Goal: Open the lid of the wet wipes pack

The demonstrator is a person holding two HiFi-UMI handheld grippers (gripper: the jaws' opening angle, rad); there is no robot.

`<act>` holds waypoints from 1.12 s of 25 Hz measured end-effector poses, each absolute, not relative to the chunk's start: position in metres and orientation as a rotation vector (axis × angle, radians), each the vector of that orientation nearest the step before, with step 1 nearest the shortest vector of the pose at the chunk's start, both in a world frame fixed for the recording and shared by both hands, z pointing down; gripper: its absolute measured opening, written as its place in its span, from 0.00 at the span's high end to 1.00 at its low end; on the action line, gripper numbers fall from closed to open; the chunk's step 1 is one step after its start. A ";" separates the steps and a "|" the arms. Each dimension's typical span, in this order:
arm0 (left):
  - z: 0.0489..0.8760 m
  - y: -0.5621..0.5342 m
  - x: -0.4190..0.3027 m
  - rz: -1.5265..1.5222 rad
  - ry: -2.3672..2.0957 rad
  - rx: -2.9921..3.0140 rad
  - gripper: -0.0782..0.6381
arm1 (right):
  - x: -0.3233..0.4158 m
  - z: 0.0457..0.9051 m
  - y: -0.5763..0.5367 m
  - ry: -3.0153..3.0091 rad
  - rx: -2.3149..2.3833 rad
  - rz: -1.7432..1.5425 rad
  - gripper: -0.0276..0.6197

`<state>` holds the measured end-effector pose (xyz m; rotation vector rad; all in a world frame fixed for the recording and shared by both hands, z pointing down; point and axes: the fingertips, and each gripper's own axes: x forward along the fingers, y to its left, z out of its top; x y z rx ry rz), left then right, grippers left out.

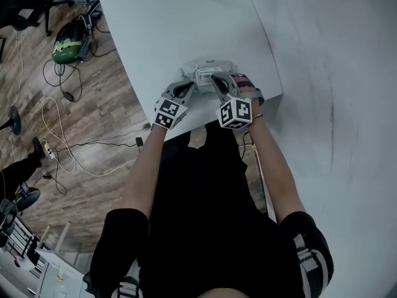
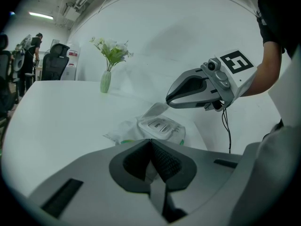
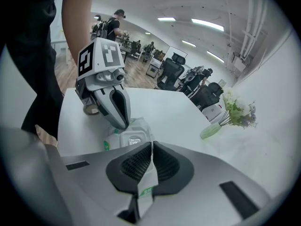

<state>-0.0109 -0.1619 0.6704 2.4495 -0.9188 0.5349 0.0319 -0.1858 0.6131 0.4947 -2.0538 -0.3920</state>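
The wet wipes pack [image 1: 205,64] lies near the edge of the white surface [image 1: 173,30] closest to the person, its flip lid [image 2: 160,125] flat and not yet lifted. The right gripper [image 3: 151,147] is closed on a thin flap of the pack's wrapper, with white film and green print showing between its pads. The left gripper [image 2: 150,142] is also closed, with what looks like a pale sliver of the same wrapper pinched at the pack's opposite end (less plain than on the right). As I judge it, the main risk is that neither gripper is on the lid. Pulling from these holds would stretch or tear the soft film, or drag the light pack off the nearby edge, and the lid would not pop. Letting go with one gripper to reach the lid tab could let the pack slide or twist. The tab itself is too small to make out, and the head view hides the near half of the pack behind both grippers. A brownish object behind the left gripper cannot be identified in the right gripper view.
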 end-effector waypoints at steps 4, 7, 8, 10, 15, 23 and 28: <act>0.671 -0.163 -0.011 0.534 -0.916 2.447 0.86 | 0.031 0.611 -0.194 -2.085 0.515 -0.368 0.91; 0.671 -0.163 -0.011 0.534 -0.912 2.444 0.86 | 0.030 0.609 -0.201 -2.103 0.538 -0.354 0.91; 0.671 -0.163 -0.010 0.534 -0.912 2.444 0.86 | 0.030 0.609 -0.204 -2.107 0.547 -0.350 0.91; 0.671 -0.163 -0.010 0.533 -0.910 2.444 0.86 | 0.029 0.608 -0.210 -2.112 0.560 -0.341 0.91; 0.674 -0.165 -0.010 0.535 -0.909 2.444 0.86 | 0.027 0.609 -0.221 -2.126 0.584 -0.329 0.91; 0.675 -0.167 -0.009 0.537 -0.916 2.446 0.86 | 0.025 0.614 -0.239 -2.126 0.589 -0.341 0.90; 0.673 -0.170 -0.008 0.534 -0.911 2.441 0.86 | 0.025 0.616 -0.254 -2.141 0.590 -0.328 0.91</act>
